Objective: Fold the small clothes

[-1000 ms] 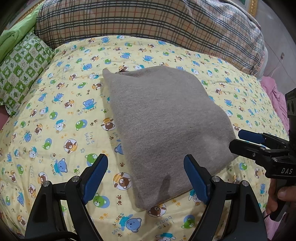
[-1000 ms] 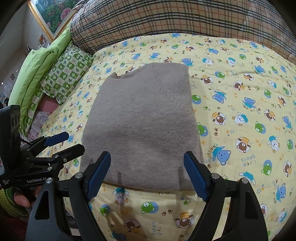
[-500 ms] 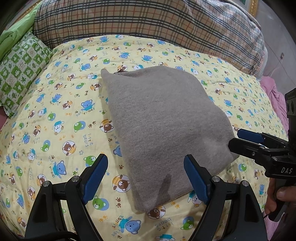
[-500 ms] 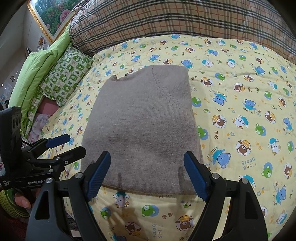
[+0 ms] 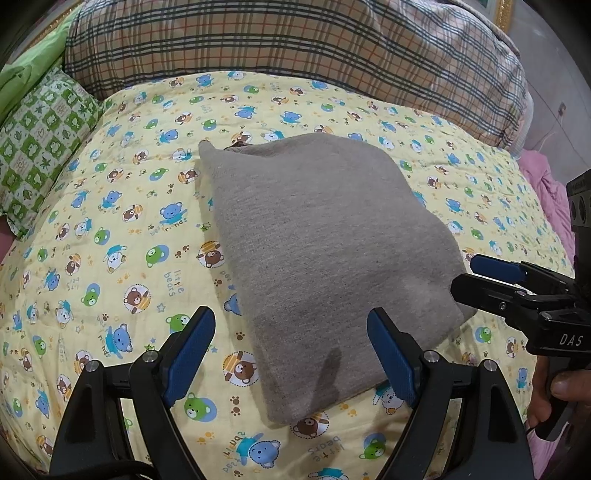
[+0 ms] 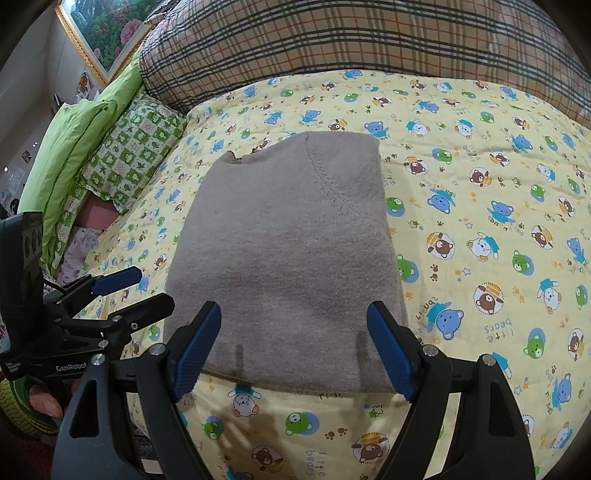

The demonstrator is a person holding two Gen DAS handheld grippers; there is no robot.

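Observation:
A grey knit garment (image 5: 317,258) lies folded into a flat rectangle on the yellow bear-print quilt (image 5: 122,236); it also shows in the right wrist view (image 6: 288,258). My left gripper (image 5: 291,350) is open and empty, hovering just above the garment's near left corner. My right gripper (image 6: 295,350) is open and empty, above the garment's near edge. Each gripper shows in the other's view: the right one (image 5: 491,280) at the garment's right corner, the left one (image 6: 125,291) beside its left edge.
A plaid pillow (image 5: 295,40) lies across the back of the bed. A green checked pillow (image 5: 40,144) and a plain green one (image 6: 74,155) sit at the left. Pink cloth (image 5: 550,192) lies off the right edge. A framed picture (image 6: 107,29) hangs on the wall.
Both grippers have drifted slightly back from the garment, still open. The garment has not moved.

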